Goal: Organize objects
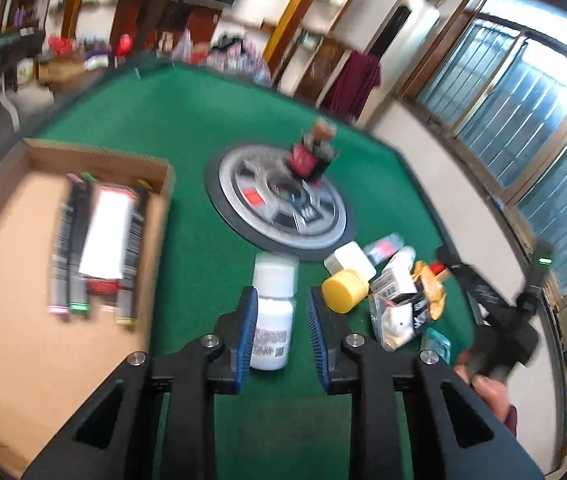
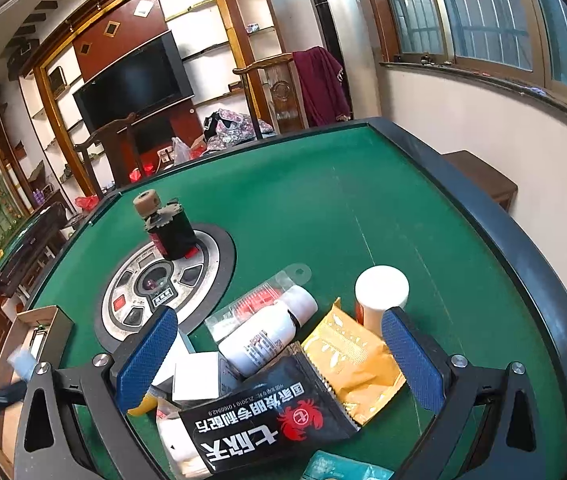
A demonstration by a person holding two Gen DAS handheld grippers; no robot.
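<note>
My left gripper [image 1: 281, 320] is shut on a small white bottle [image 1: 273, 312] with a printed label, held upright above the green felt table [image 1: 187, 128]. The bottle looks sharp while the background is blurred. To its left lies a flat cardboard box [image 1: 99, 156] holding several markers [image 1: 77, 248] and a white carton [image 1: 109, 232]. My right gripper [image 2: 281, 360] stands wide open over a pile: a black sachet [image 2: 263, 420], a yellow sachet [image 2: 355, 364], a white bottle in a clear packet [image 2: 267, 336] and a white-capped bottle [image 2: 381, 292].
A round metal disc [image 2: 163, 280] sits in the table's middle with a black-and-red jar [image 2: 171, 232] on it. A yellow cap [image 1: 343, 290] and a white block [image 1: 349, 264] lie beside the pile. A raised dark rim [image 2: 523, 248] edges the table. Chairs and shelves stand beyond.
</note>
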